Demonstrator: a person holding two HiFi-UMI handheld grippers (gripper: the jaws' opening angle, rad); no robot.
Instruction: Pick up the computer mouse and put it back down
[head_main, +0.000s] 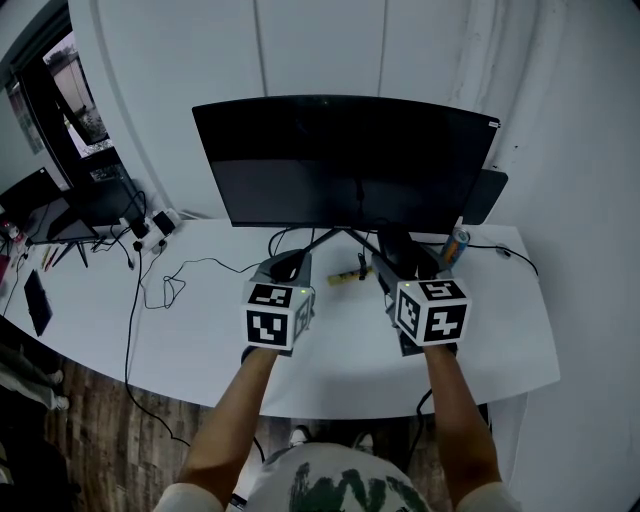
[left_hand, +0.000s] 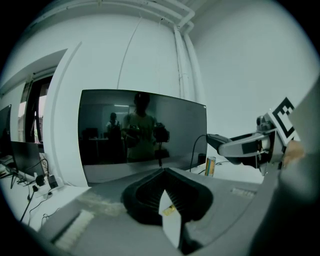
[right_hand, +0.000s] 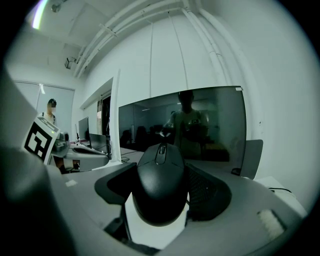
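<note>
While the white desk (head_main: 200, 340) is occupied by a dark monitor (head_main: 345, 160), the left gripper (left_hand: 164, 171) is kept closed on nothing. The computer mouse (right_hand: 161, 187) is clamped in the right gripper (head_main: 405, 268), above the desk.

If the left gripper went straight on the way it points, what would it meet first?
Most likely the monitor: the left gripper, jaws together and empty, points at its lower edge, near the stand. Depth is hard to judge, but nothing else shows in between.
</note>
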